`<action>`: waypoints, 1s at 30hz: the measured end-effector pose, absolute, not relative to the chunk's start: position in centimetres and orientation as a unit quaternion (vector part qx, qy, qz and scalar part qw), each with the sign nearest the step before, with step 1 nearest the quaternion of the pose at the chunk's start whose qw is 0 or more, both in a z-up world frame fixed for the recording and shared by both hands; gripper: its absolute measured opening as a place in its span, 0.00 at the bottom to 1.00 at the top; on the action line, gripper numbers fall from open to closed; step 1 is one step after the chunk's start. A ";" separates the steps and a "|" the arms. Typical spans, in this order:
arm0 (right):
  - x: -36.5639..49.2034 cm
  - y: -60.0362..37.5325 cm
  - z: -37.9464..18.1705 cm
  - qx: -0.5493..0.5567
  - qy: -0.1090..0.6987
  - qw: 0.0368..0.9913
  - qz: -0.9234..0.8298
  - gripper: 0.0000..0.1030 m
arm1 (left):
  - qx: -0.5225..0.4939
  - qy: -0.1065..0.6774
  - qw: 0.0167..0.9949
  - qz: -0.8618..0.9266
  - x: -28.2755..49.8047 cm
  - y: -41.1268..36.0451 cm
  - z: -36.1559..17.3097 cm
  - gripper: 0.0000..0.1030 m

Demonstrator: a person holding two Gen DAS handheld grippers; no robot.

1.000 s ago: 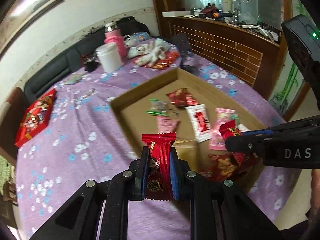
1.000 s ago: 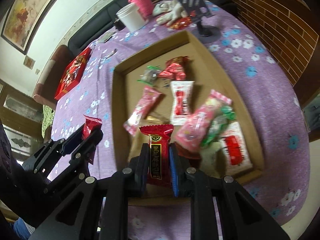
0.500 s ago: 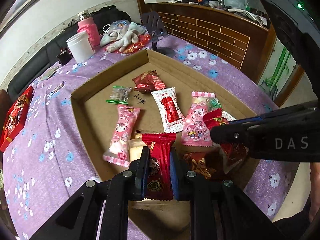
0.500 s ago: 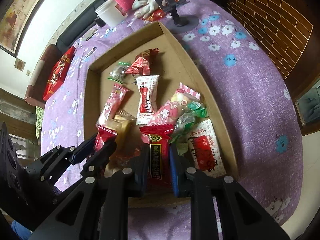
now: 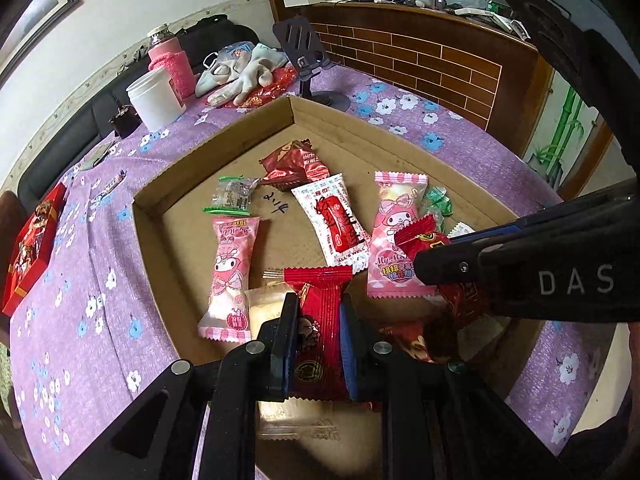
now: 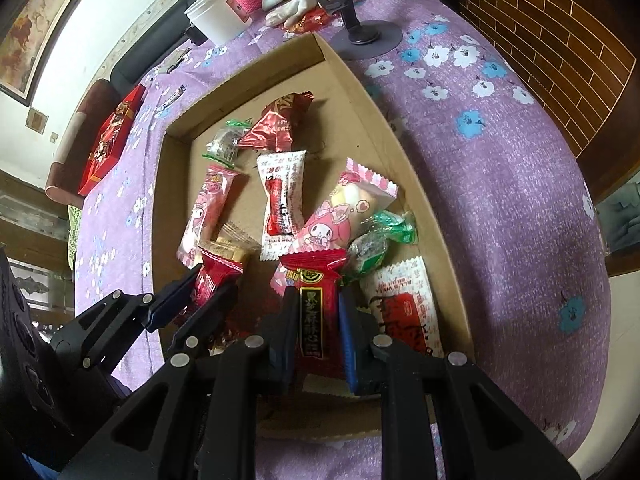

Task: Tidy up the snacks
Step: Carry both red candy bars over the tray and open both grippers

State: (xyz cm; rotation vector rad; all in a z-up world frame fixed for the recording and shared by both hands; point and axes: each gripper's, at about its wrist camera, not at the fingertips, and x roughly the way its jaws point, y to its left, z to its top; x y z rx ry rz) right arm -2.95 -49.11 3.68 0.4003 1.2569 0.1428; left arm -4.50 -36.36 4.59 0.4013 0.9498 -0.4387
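A shallow cardboard tray on the purple flowered tablecloth holds several wrapped snacks: pink packets, a white-and-red packet, a dark red packet, green candies. My left gripper is shut on a red snack packet low over the tray's near part; it shows in the right wrist view. My right gripper is shut on a red packet with a black label over the tray's near edge; it enters the left wrist view from the right.
Beyond the tray stand a white cup, a pink-sleeved bottle, grey gloves and a black phone stand. A red box lies at the table's left edge. A brick-faced counter runs behind.
Both grippers moved forward and down over the tray, each still holding its red packet. The left came in from over the tablecloth to above the tray's near part.
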 end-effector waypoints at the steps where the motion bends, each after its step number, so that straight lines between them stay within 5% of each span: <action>1: -2.8 -49.1 3.7 0.185 0.584 0.788 0.066 0.18 | 0.191 0.450 0.847 -0.208 -4.4 -36.4 4.6 0.18; 30: -2.7 -49.1 4.4 0.173 0.570 0.802 0.048 0.19 | 0.215 0.429 0.848 -0.225 -4.3 -37.3 4.8 0.19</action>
